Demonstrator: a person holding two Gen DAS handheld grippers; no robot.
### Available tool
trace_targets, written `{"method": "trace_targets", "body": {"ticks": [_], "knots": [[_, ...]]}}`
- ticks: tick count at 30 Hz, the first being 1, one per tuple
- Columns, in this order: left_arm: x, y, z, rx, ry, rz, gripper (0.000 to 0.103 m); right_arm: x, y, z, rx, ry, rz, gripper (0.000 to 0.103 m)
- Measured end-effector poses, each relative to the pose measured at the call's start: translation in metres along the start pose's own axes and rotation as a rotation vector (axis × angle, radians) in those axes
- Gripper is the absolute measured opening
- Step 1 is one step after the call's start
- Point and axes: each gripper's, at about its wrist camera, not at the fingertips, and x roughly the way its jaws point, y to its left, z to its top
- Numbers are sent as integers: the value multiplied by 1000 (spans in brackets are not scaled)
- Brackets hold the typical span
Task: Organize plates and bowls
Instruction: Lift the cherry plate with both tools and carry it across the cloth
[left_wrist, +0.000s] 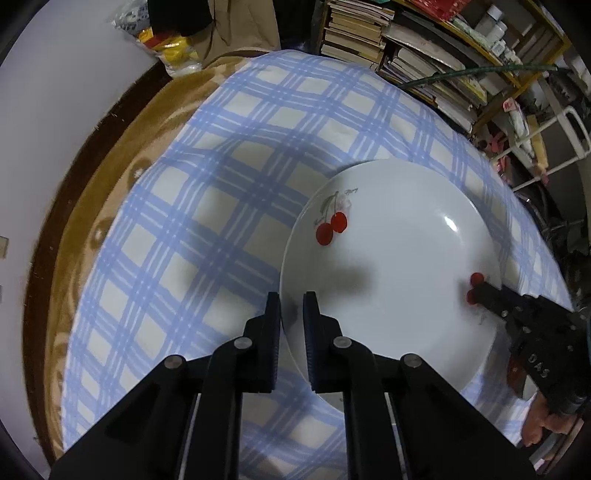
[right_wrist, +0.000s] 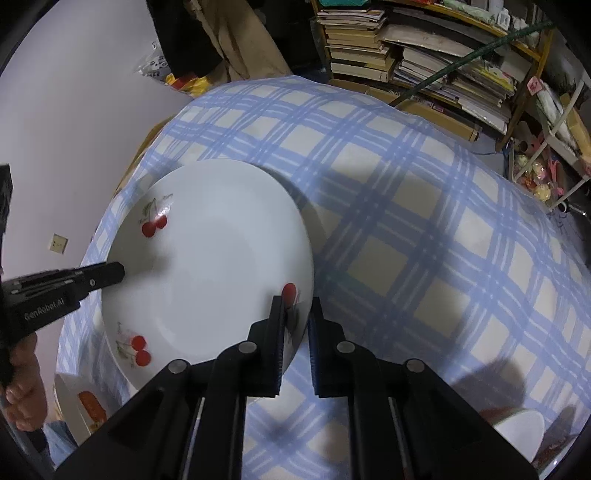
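The plate (left_wrist: 391, 266), white with cherry prints, lay on the checked cloth (left_wrist: 207, 206) of the worktop, between the two tools. The left tool (left_wrist: 291, 314) had its jaws drawn together over the plate's left rim, one finger outside the edge and one inside, clamped on it. The right tool (right_wrist: 297, 317) straddled the opposite rim in the same way, also pinched shut on the plate. So the plate's width ran straight from one tool to the other, each hand equally near its own edge, and any lift would likely need both to rise together to keep it level. Another dish (right_wrist: 524, 428) showed at the near edge, well apart.
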Motion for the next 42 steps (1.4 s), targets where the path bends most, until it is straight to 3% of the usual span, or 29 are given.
{"method": "trace_targets", "body": {"ticks": [5, 11, 21, 26, 42], "knots": [[-13, -5, -14, 18, 0, 6, 12, -19, 8, -9, -41, -11, -17, 13], [-38, -1, -33, -7, 10, -42, 12, -47, 13, -30, -57, -32, -15, 13], [-98, -22, -65, 88, -61, -6, 12, -102, 11, -71, -37, -114, 36, 13], [-120, -27, -85, 84, -89, -11, 12, -126, 16, -91, -38, -142, 38, 13], [-133, -41, -169, 118, -101, -22, 12, -156, 15, -168, -11, -159, 16, 13]]}}
